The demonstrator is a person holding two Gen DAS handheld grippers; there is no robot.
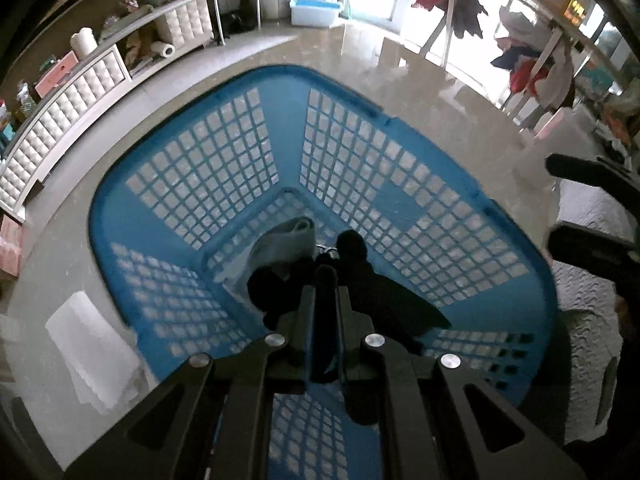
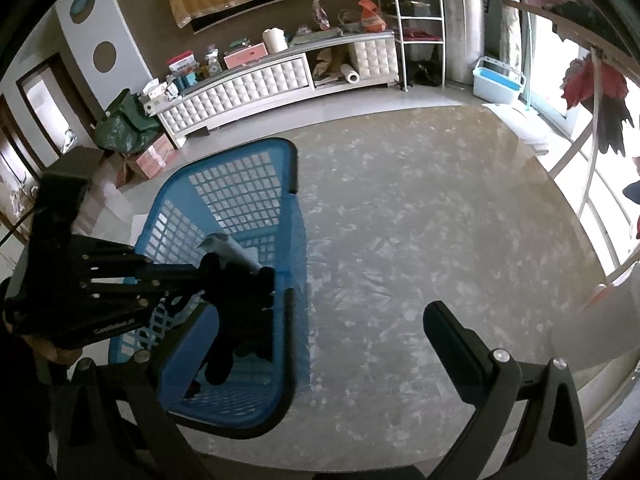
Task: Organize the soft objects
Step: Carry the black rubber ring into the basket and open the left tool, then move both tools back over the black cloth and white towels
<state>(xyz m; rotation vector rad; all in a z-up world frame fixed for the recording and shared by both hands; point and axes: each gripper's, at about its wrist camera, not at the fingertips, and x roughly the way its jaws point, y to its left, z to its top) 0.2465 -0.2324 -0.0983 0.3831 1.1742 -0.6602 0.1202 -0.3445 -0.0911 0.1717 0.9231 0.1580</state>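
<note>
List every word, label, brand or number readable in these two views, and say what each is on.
None can be read.
Pale marking on the left gripper body: too small and blurred.
Orange packet on the white cabinet: print blurred.
Pink box and small cartons on the cabinet: print too small.
Blue laundry basket: no label visible.

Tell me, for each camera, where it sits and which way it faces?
Left wrist: on the left gripper, facing steeply down into the blue basket; its fingers pinch a black garment.
Right wrist: on the right gripper, open, facing the floor.
Shared: basket, left gripper, garment, white cabinet.
</note>
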